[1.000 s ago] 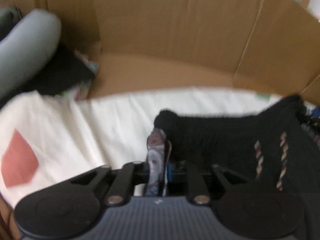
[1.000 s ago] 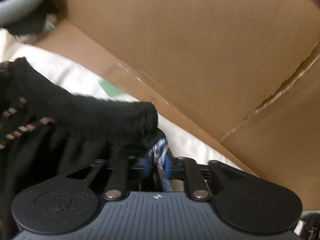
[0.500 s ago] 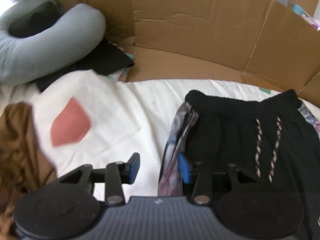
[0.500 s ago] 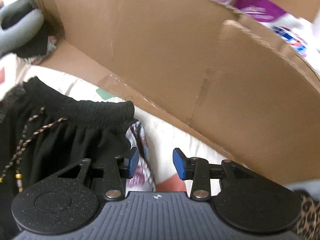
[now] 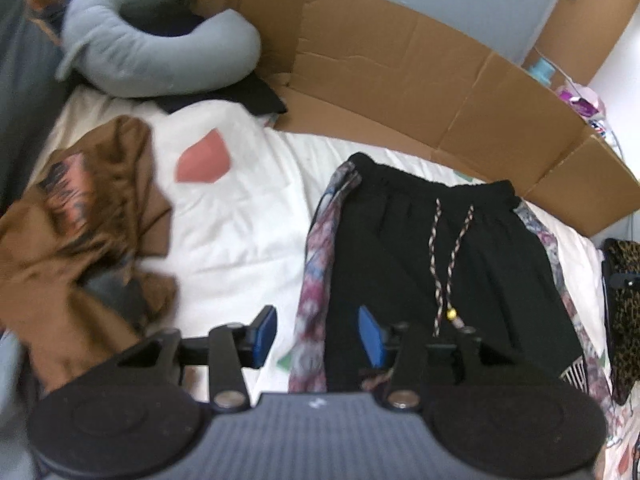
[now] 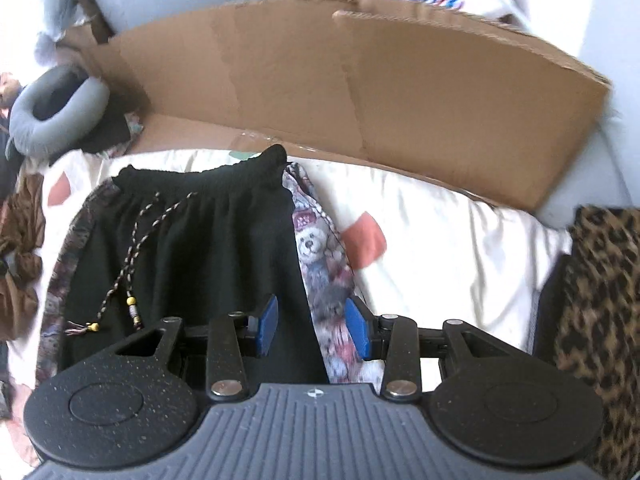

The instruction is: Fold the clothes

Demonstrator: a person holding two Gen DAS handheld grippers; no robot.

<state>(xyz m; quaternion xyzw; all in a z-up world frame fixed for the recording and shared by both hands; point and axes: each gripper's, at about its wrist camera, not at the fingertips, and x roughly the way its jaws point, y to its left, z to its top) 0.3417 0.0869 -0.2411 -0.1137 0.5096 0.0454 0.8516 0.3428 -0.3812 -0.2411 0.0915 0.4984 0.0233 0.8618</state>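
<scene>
Black shorts (image 5: 432, 256) (image 6: 192, 248) with patterned side panels and a braided drawstring lie flat on the white bed sheet (image 5: 240, 224), waistband toward the cardboard. My left gripper (image 5: 316, 336) hovers open above the shorts' left patterned side strip (image 5: 316, 264). Over the teddy-bear strip (image 6: 320, 272) on the shorts' right side, my right gripper (image 6: 310, 326) is open too. Neither holds anything.
A crumpled brown garment (image 5: 80, 240) lies left of the shorts. A grey neck pillow (image 5: 152, 52) and dark cloth sit at the back left. A cardboard wall (image 6: 360, 92) runs along the far side. Leopard-print fabric (image 6: 600, 300) lies at the right edge.
Both grippers let go of the waistband corners and opened, then pulled back and up. The shorts now lie flat on the sheet.
</scene>
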